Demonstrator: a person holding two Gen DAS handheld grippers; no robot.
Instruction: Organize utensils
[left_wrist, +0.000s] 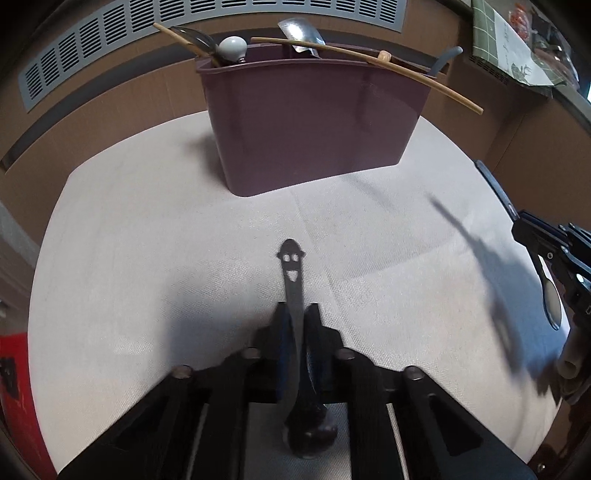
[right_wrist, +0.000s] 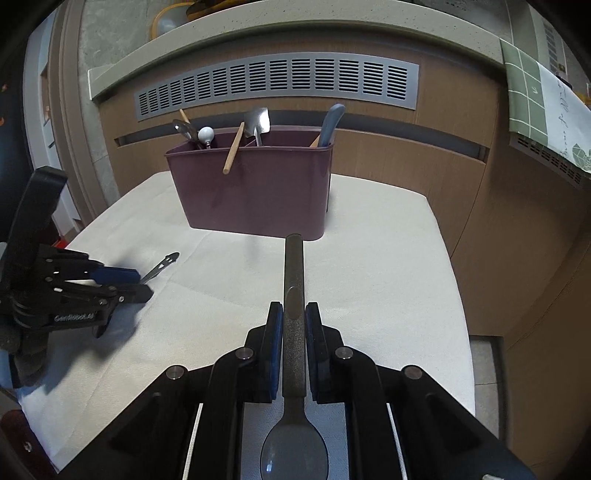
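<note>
Right wrist view shows the surface (right_wrist: 388, 258), draped in a pale cloth, with a maroon caddy (right_wrist: 255, 192) standing at its far side, well apart from both tools. The caddy already holds several utensils: chopsticks (right_wrist: 233, 149), a metal scoop (right_wrist: 258, 120), a white-knobbed piece (right_wrist: 205, 134) and a blue handle (right_wrist: 330, 123), so by the look of it the sorting is well along. No loose utensils show on the cloth; the two now being carried seem to be what is left.

The right hand-held gripper (right_wrist: 293, 317) is pinching a grey spoon (right_wrist: 293, 295) by its handle, bowl back toward the camera and handle tip pointing at the caddy. The spoon appears to be clear of the cloth.

The left hand-held gripper (left_wrist: 297, 317) is pressed together on a dark spoon (left_wrist: 293, 291) whose handle end is cut into a smiling face. That face end pokes out ahead of the pads toward the caddy, while the bowl sits behind them near the camera.

Both pieces have yet to reach a compartment; which one each belongs in cannot be told
</note>
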